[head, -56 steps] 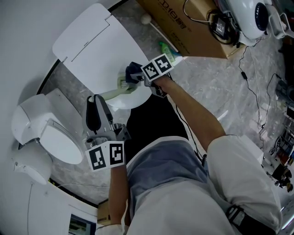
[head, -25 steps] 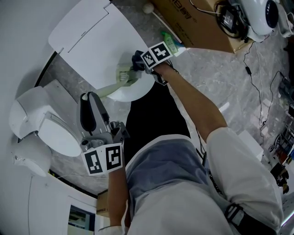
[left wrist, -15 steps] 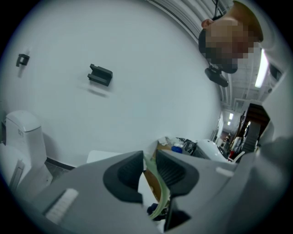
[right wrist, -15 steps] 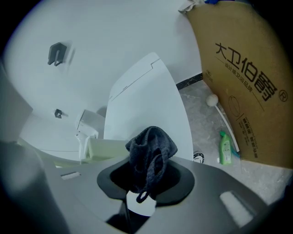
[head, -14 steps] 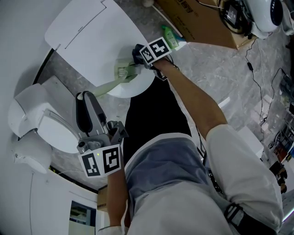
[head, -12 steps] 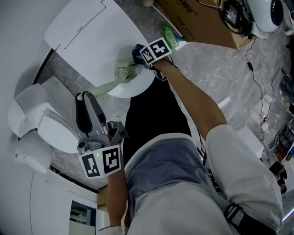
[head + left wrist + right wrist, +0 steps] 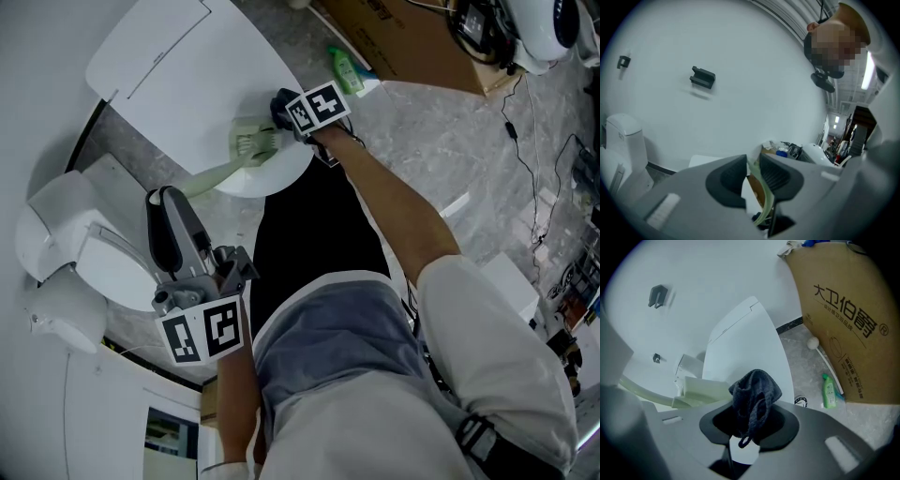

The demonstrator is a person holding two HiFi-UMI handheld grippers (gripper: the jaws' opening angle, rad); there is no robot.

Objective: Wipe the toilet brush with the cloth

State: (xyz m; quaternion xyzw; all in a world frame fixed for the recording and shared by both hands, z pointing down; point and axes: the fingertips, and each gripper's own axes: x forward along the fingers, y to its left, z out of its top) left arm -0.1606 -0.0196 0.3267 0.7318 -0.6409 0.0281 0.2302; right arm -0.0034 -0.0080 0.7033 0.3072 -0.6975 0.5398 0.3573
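Up in the centre of the head view, the toilet brush (image 7: pixel 246 150) lay stretched slantwise between the two grippers, above a white panel (image 7: pixel 178 66) and a rounded white piece (image 7: pixel 272 176). It was pale green all over: a slim, flat, gently curved handle that widened into a blocky, ribbed head at its upper-right end.

The left gripper (image 7: pixel 165 202), at the lower left of that view, was clamped on the lower end of the handle. In the left gripper view the green strip ran straight through the narrow gap between the jaws of the left gripper (image 7: pixel 751 165).

The right gripper (image 7: pixel 751 422) was clenched on a dark blue-grey cloth (image 7: pixel 754 389), which bunched up out of the jaws in a crumpled knitted wad with a loop hanging below. The wad sat just beside the brush's head at the centre left of the right gripper view; whether they actually touched could not be told.

A green bottle (image 7: pixel 828 391) lay on the grey marbled floor (image 7: pixel 806 366) against a cardboard box (image 7: pixel 843 319) at the right. A white toilet (image 7: pixel 84 262) stood at the head view's left edge.
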